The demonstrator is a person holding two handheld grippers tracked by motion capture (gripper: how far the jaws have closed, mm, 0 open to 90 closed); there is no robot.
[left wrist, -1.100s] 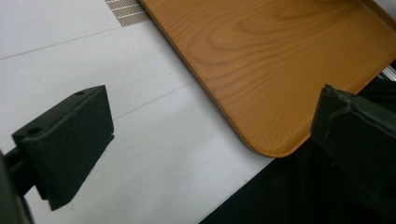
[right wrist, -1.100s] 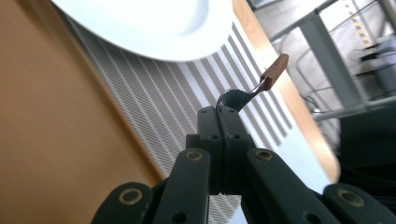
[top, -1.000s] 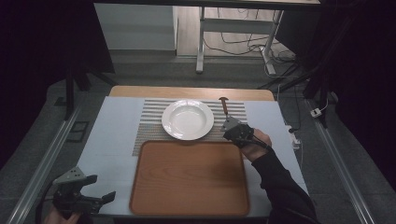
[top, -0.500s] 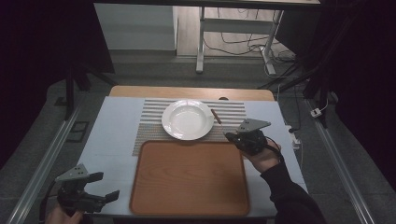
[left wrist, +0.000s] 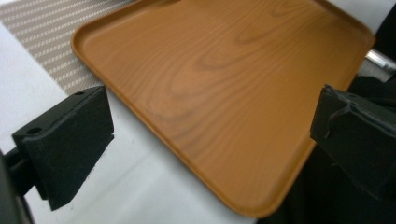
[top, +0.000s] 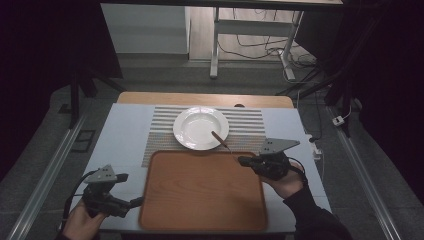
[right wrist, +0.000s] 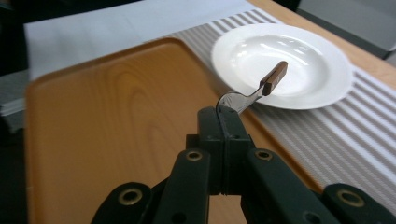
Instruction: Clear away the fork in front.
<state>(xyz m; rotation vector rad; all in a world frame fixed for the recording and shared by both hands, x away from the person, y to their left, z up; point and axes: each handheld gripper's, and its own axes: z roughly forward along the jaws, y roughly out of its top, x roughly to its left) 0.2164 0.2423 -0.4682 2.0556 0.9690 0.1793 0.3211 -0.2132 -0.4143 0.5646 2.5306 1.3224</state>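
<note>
You are working at a table (top: 125,125) covered in pale blue-white. The biggest thing on it is the wooden tray (top: 200,190), which lies at the near edge, in front of you between your two hands, with its rounded corners and raised rim plain in the left gripper view (left wrist: 224,93). Behind the tray lies a striped placemat (top: 250,125), partly tucked under the tray's far edge as seen from above. On the placemat stands a white deep plate (top: 197,125), upright, just beyond the tray's far rim.

Your right gripper (top: 242,161) hovers over the tray's far right corner, its jaws pressed together on the metal end of a piece of cutlery (right wrist: 254,91). Which kind it is you cannot tell, because the working end is hidden between the pads. Its brown handle (top: 218,137) points away from you and up, tilted, with the tip over the plate's near right rim; it looks clear of the plate rather than resting on it.

Your left gripper (top: 135,202) sits low at the near left, just beside the tray's left edge. Its jaws stand spread wide with nothing between them, framing the tray's near corner in the left gripper view.
</note>
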